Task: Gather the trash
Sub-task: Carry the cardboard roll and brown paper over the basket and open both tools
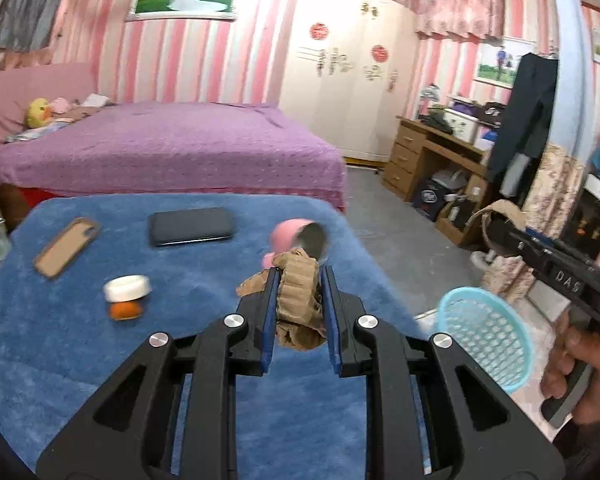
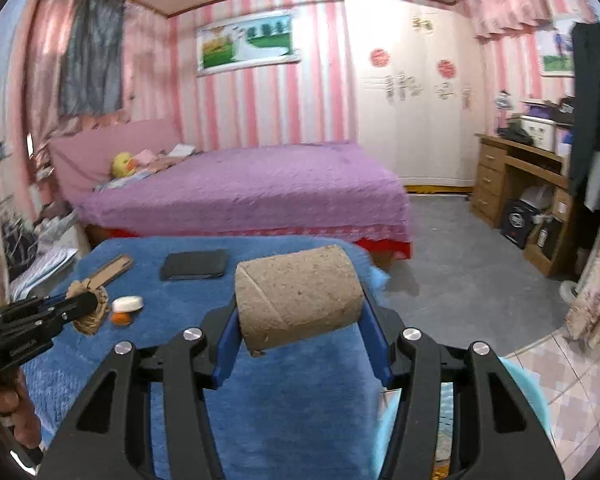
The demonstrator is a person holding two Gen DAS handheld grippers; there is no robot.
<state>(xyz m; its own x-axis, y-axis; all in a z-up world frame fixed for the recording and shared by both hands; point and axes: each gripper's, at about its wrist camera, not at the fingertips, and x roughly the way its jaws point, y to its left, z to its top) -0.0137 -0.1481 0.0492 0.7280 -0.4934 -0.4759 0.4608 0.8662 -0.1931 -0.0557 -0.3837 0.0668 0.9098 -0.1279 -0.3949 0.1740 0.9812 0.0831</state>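
Note:
My left gripper [image 1: 300, 276] is shut on a crumpled wad of brown paper [image 1: 298, 308], held above the blue-covered table [image 1: 80, 360]. My right gripper [image 2: 300, 304] is shut on a brown cardboard tube [image 2: 300, 296], gripped across its ends over the table's right side. Each shows in the other view: the right gripper [image 1: 496, 224] with the tube [image 1: 500, 208] beyond the table's right edge, and the left gripper [image 2: 88, 304] with the paper [image 2: 94, 322] at the left. A light blue mesh basket [image 1: 486, 340] sits low beside the table's right edge, and its rim [image 2: 520, 392] shows under my right gripper.
On the table lie a brown phone case [image 1: 66, 246], a black phone [image 1: 191, 226], a tipped pink cup [image 1: 296, 236] and a small orange bottle with a white cap [image 1: 126, 296]. Behind stand a purple bed [image 1: 172, 148], a wooden desk [image 1: 428, 156] and grey floor. A hand [image 1: 580, 360] holds the right gripper.

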